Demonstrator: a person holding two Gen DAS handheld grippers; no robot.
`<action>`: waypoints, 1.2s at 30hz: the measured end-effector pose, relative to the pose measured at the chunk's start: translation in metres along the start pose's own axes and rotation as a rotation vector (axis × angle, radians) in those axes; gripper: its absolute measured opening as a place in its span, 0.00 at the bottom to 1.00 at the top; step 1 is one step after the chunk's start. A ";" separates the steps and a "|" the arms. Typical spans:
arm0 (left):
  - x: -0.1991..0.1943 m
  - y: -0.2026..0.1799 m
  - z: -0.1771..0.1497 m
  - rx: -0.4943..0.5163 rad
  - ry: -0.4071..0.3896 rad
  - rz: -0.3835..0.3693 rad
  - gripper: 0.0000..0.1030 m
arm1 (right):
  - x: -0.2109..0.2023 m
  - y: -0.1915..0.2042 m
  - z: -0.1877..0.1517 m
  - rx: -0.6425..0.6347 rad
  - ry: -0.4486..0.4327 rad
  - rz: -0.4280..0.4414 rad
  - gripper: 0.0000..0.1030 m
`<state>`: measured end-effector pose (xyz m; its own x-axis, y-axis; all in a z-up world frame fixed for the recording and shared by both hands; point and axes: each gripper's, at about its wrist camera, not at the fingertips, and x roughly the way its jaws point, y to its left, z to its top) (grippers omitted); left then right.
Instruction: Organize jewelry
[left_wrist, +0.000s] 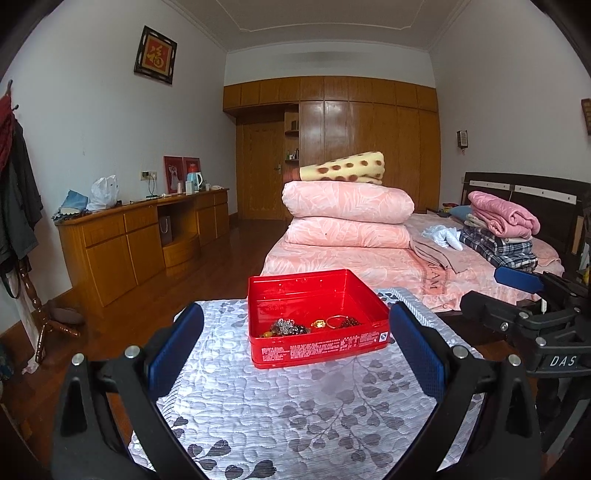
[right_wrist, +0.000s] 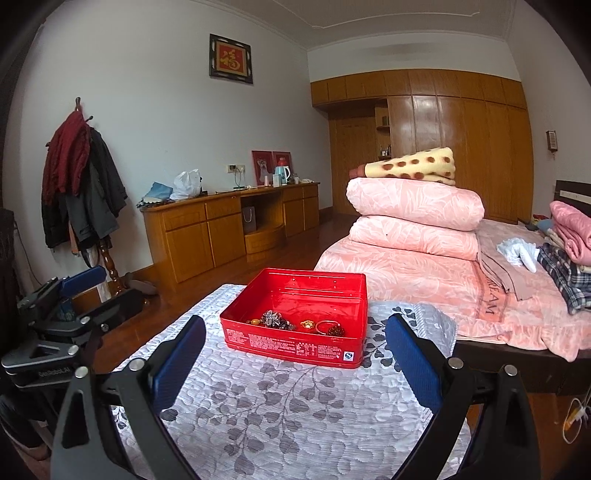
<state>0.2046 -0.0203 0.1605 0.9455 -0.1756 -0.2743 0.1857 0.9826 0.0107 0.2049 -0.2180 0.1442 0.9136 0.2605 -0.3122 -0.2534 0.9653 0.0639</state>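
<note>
An open red tin (left_wrist: 317, 349) (right_wrist: 291, 343) sits on a table under a silver-grey leaf-patterned cloth (left_wrist: 295, 410) (right_wrist: 273, 410). Inside lie a silver-and-dark bead cluster (left_wrist: 286, 326) (right_wrist: 273, 319), a gold piece (left_wrist: 318, 324) (right_wrist: 307, 325), a thin bangle (left_wrist: 336, 320) (right_wrist: 325, 326) and dark red beads (left_wrist: 351, 322) (right_wrist: 337, 330). My left gripper (left_wrist: 296, 309) stands open just short of the tin, its blue pads wider than the tin. My right gripper (right_wrist: 295, 321) is likewise open and holds nothing. Each gripper shows at the other's side: right gripper (left_wrist: 491, 291), left gripper (right_wrist: 107, 291).
A bed with stacked pink quilts (left_wrist: 347, 218) (right_wrist: 413, 218) lies behind the table, folded clothes (left_wrist: 498, 229) at its head. A wooden sideboard (left_wrist: 140, 236) (right_wrist: 229, 225) lines the left wall. A coat stand (right_wrist: 81, 177) is at far left, wardrobes (left_wrist: 369, 129) at the back.
</note>
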 end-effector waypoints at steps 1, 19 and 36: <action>-0.001 0.000 0.000 -0.002 -0.001 -0.001 0.95 | -0.001 0.001 0.000 -0.001 0.000 0.000 0.93; -0.005 0.003 0.002 -0.008 -0.008 0.000 0.95 | -0.005 0.005 0.003 -0.001 -0.009 0.003 0.93; -0.009 0.003 0.004 -0.007 -0.009 -0.002 0.95 | -0.007 0.007 0.005 0.000 -0.011 0.006 0.93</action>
<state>0.1980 -0.0161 0.1663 0.9476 -0.1779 -0.2652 0.1855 0.9826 0.0038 0.1980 -0.2127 0.1516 0.9153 0.2668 -0.3017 -0.2593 0.9636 0.0656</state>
